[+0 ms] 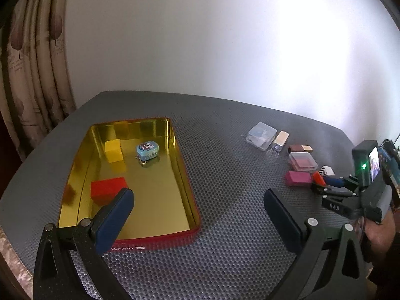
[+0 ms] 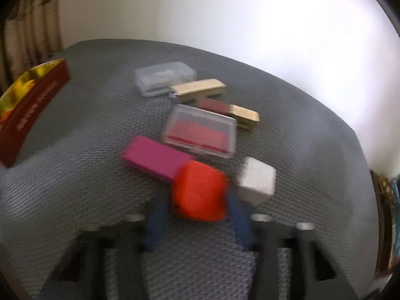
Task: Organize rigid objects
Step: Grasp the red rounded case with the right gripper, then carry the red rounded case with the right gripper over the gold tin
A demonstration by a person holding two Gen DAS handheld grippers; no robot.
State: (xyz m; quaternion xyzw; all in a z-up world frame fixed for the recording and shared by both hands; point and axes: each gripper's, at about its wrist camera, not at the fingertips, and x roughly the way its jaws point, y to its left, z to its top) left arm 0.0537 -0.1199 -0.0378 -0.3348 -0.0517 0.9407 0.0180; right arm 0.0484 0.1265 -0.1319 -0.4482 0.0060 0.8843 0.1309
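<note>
Three pieces already sit in the gold tin point(image 1: 182, 165): yellow block point(image 1: 114, 151), red block point(image 1: 108, 190), blue mini tin point(image 1: 148, 150). My left gripper point(image 1: 198, 215) hangs spread and empty near it. My right gripper point(image 2: 200, 221) pinches an orange-red block point(image 2: 200, 191) at the right, beside the magenta block point(image 2: 155, 158), white cube point(image 2: 257, 180) and clear cases still waiting.

A wide strip of bare grey honeycomb-mat tabletop point(image 1: 225, 175) lies between the gold-lined red tin tray point(image 1: 192, 207) and the cluster of small boxes. The tray's front half is open floor; a red block point(image 1: 107, 190), yellow cube point(image 1: 114, 151) and blue oval tin point(image 1: 147, 151) crowd its rear. Magenta flat box point(image 2: 155, 158) and clear lidded case point(image 2: 200, 131) sit close together.
</note>
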